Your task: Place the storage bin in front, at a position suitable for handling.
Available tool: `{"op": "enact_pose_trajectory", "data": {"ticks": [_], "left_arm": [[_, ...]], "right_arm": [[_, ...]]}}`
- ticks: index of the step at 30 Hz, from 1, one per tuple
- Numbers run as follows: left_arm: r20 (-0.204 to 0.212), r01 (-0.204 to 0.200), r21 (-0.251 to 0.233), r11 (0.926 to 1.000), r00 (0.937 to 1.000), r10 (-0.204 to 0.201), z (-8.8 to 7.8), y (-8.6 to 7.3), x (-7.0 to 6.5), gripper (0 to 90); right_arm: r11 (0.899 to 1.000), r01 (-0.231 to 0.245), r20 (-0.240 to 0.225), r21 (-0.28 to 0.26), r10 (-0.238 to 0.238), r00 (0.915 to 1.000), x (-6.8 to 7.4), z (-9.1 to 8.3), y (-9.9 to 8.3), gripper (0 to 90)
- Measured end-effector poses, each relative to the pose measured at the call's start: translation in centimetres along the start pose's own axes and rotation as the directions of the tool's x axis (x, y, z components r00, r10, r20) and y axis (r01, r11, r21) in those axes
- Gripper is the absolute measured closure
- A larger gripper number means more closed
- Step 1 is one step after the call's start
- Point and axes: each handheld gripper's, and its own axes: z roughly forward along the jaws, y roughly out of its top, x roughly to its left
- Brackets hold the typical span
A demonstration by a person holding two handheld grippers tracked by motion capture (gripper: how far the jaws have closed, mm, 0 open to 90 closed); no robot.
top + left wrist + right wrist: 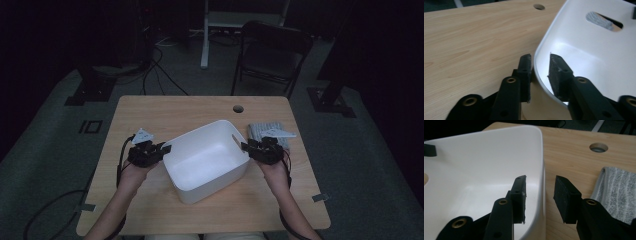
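Observation:
A white plastic bin stands at an angle in the middle of the wooden table, with nothing inside it. My left gripper is at the bin's left wall. In the left gripper view the bin's rim runs between the jaws of the left gripper, close to the outer jaw and clear of the inner one. My right gripper is at the opposite wall. In the right gripper view the right gripper straddles the bin's rim with a gap on both sides.
A folded grey striped towel lies on the table just right of the bin, beside my right gripper, and shows as the towel at the right. A round cable hole sits near the far edge. A folding chair stands beyond the table.

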Motion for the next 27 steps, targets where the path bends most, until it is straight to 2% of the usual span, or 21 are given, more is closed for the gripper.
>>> {"op": "enact_pose_trajectory", "data": {"ticks": [3, 6, 13, 15, 19, 25, 27], "left_arm": [[-0.042, -0.031, -0.013, 0.9994, 0.9987, 0.031, 0.0, -0.1, -0.4, 77.8], [-0.058, -0.051, -0.017, 0.9986, 0.9971, 0.050, 0.0, -0.1, -0.3, 80.5], [-0.038, -0.043, -0.037, 0.9984, 0.9984, 0.042, -0.6, -0.5, 0.8, 80.4], [-0.020, -0.028, -0.047, 0.9985, 0.9994, 0.027, -0.6, -0.6, 1.0, 80.2], [-0.016, -0.032, -0.058, 0.9978, 0.9994, 0.031, -0.6, -0.6, 1.0, 80.2], [0.004, 0.002, -0.079, 0.9968, 1.0000, -0.002, -0.6, -0.9, 1.2, 79.9], [0.002, -0.007, -0.071, 0.9974, 1.0000, 0.008, -0.6, -0.8, 1.2, 79.9]], "right_arm": [[1.000, -0.005, -0.011, -0.012, 0.005, 0.9999, 0.1, -0.5, 0.1, 61.8], [1.000, -0.003, -0.025, -0.012, 0.003, 0.9997, 0.2, -0.8, 0.0, 62.5], [1.000, -0.015, -0.074, -0.008, 0.014, 0.9972, 0.6, -1.4, -0.4, 60.2], [1.000, -0.018, -0.084, -0.008, 0.018, 0.9963, 0.7, -1.5, -0.5, 59.7], [1.000, -0.011, -0.087, -0.013, 0.010, 0.9962, 0.9, -1.6, -0.6, 58.2], [1.000, -0.008, -0.093, -0.024, 0.006, 0.9957, 0.9, -2.1, -0.6, 55.6], [0.999, -0.009, -0.093, -0.032, 0.006, 0.9957, 0.6, -2.6, -0.7, 55.2]]}}
